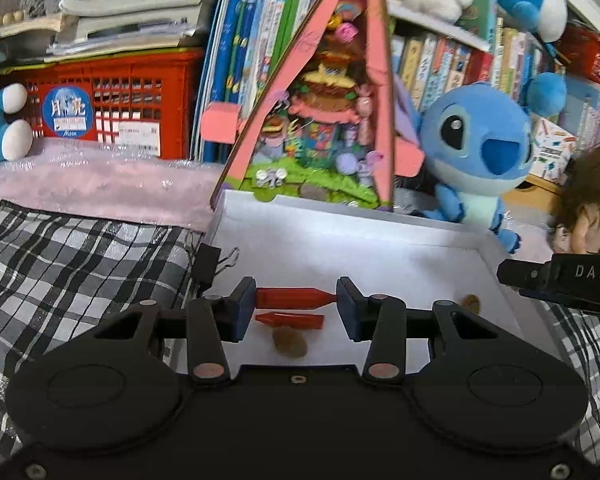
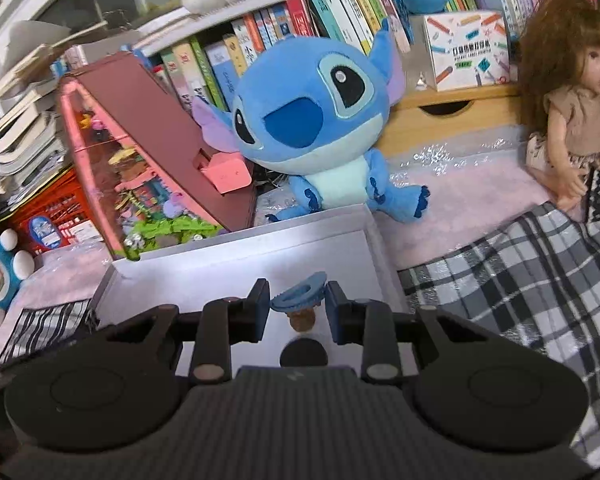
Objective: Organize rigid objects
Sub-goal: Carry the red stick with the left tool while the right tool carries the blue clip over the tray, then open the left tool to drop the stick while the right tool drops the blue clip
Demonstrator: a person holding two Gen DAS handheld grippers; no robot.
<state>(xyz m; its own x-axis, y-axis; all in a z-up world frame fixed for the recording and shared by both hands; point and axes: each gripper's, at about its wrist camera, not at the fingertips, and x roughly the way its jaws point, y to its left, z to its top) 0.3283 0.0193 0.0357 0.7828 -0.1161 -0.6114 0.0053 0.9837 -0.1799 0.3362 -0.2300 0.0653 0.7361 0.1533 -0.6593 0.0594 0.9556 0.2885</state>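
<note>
Red peg (image 1: 296, 297) lies crosswise, 9-to-3, pinched end to end by the left hand-held gripper (image 1: 296, 304) above the tray (image 1: 340, 220); right hand-held gripper (image 2: 298, 308) pinches a blue disc (image 2: 299, 297).

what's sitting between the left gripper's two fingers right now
A red peg, spanning the gap between the left gripper fingers over the white tray. The left wrist view shows it.
</note>
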